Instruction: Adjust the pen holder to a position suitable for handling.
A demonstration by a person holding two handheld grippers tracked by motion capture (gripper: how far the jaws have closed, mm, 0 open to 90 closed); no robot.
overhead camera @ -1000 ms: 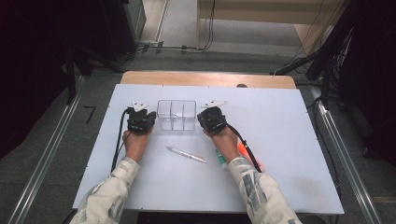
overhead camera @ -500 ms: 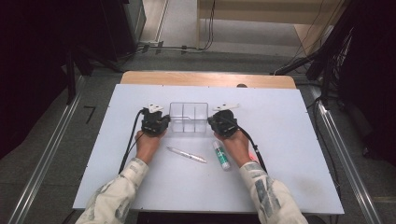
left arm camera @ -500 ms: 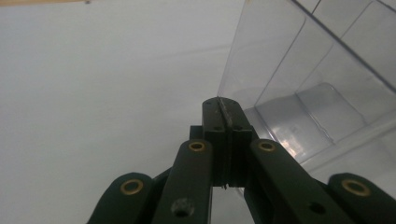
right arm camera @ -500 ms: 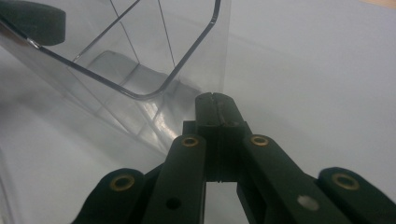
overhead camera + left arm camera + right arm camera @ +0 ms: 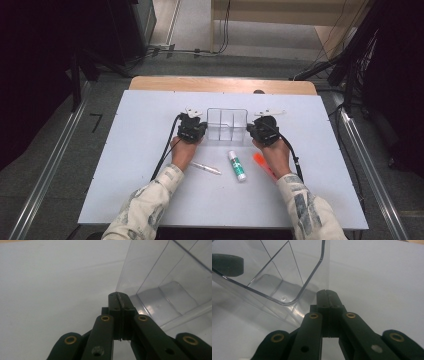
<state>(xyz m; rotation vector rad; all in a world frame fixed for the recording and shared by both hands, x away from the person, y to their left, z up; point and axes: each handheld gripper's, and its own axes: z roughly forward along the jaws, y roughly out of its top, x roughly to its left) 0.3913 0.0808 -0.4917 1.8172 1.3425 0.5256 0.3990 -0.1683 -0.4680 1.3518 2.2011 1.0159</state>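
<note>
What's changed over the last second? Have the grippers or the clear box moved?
Both hands slid toward the right side of the table, and the clear divided box went with them, held between the left gripper and the right gripper, both shut. The clear pen, glue stick and orange marker stayed put.

Overhead forward-down view; two close gripper views flanking the shared clear organizer (image 5: 227, 125).
</note>
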